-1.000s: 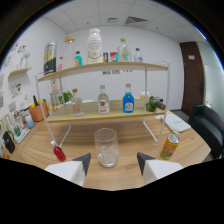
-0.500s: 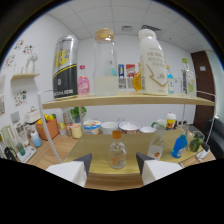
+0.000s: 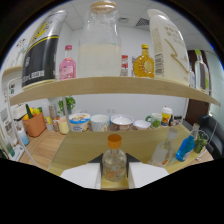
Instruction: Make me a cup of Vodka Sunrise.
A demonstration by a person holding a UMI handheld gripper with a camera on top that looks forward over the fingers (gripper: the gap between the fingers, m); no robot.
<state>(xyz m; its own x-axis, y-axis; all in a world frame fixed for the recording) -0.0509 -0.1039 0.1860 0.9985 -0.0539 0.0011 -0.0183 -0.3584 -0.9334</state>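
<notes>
A small clear bottle with an orange cap stands on the lower wooden shelf. My gripper is shut on it, both white fingers pressing on its sides. Further right on the same shelf are a clear bottle and a blue bottle. On the upper shelf stand a large jar of pale liquid, a tall white carton, a dark can, a pink bottle and an amber bottle.
Behind the lower shelf, by the wall, is a row of tubs and small cups. An orange pot with plants stands beyond the left finger. The upper shelf hangs close overhead.
The view has moved up from the table and in toward the shelves. The orange-capped bottle went from ahead of the fingers to between them, and the fingers have narrowed onto it.
</notes>
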